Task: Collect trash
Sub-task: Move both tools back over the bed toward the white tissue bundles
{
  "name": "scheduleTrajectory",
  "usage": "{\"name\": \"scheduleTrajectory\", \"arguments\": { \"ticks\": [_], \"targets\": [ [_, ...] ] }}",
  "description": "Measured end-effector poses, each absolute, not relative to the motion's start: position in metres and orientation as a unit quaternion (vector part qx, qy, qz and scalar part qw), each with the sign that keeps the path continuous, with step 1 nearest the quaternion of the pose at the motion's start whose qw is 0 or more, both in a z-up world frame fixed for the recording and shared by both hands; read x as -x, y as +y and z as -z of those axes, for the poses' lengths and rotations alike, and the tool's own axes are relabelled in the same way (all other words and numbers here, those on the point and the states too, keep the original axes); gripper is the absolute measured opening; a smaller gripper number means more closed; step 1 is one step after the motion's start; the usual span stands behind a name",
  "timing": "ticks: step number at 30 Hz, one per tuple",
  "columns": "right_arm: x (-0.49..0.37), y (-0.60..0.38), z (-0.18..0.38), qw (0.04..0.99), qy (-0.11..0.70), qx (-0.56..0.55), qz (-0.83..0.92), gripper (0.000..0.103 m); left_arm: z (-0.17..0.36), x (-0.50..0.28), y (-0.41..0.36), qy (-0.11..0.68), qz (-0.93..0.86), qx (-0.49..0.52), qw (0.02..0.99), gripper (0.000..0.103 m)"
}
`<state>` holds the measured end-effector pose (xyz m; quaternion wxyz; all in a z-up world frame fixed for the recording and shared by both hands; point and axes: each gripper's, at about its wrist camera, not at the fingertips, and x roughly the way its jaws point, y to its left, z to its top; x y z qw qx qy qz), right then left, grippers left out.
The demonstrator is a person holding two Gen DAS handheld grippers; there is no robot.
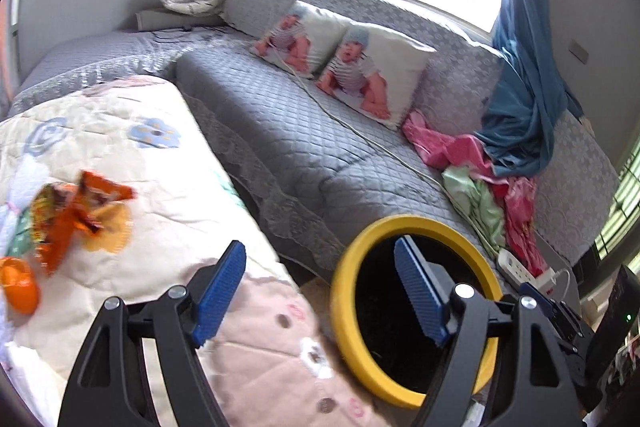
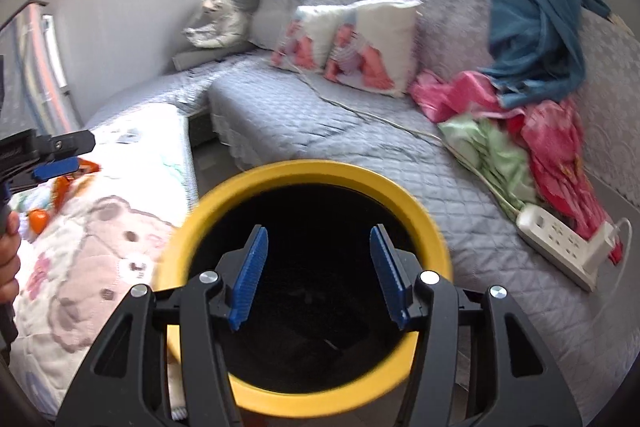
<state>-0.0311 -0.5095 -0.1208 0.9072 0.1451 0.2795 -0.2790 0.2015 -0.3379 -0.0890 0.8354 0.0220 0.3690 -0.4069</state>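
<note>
A round bin with a yellow rim (image 1: 348, 267) and black inside stands on the floor between the bed and the grey sofa; it fills the centre of the right wrist view (image 2: 304, 175). Crumpled orange snack wrappers (image 1: 72, 215) and an orange round piece (image 1: 18, 285) lie on the floral quilt (image 1: 132, 163) at the left. They show small in the right wrist view (image 2: 60, 187). My left gripper (image 1: 324, 291) is open and empty, over the quilt's edge and the bin. My right gripper (image 2: 318, 275) is open and empty, right above the bin's mouth.
A grey quilted sofa (image 1: 280, 123) holds two baby-print pillows (image 1: 360, 75), pink and green cloth (image 2: 520, 139), a blue curtain (image 2: 532, 27) and a white power strip (image 2: 556, 247) with a cable. The left gripper (image 2: 52, 163) shows at the left edge of the right wrist view.
</note>
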Motion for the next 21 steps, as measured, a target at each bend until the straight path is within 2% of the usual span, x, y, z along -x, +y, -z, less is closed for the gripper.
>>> {"name": "scheduleTrajectory", "arguments": {
  "ticks": [8, 14, 19, 21],
  "targets": [
    [-0.024, -0.441, 0.101, 0.94, 0.272, -0.119, 0.169, 0.053, 0.067, -0.245, -0.237, 0.348, 0.323, 0.01, 0.88, 0.078],
    [-0.063, -0.374, 0.094, 0.953, 0.274, -0.099, 0.082, 0.058, 0.066, -0.272, -0.143, 0.335, 0.243, 0.021, 0.91, 0.082],
    [-0.08, -0.319, 0.091, 0.958, 0.271, -0.095, 0.005, 0.067, 0.073, -0.297, -0.058, 0.34, 0.163, 0.039, 0.925, 0.088],
    [-0.083, -0.298, 0.091, 0.957, 0.27, -0.098, -0.032, 0.076, 0.076, -0.304, -0.031, 0.341, 0.131, 0.041, 0.93, 0.09]
  ]
}}
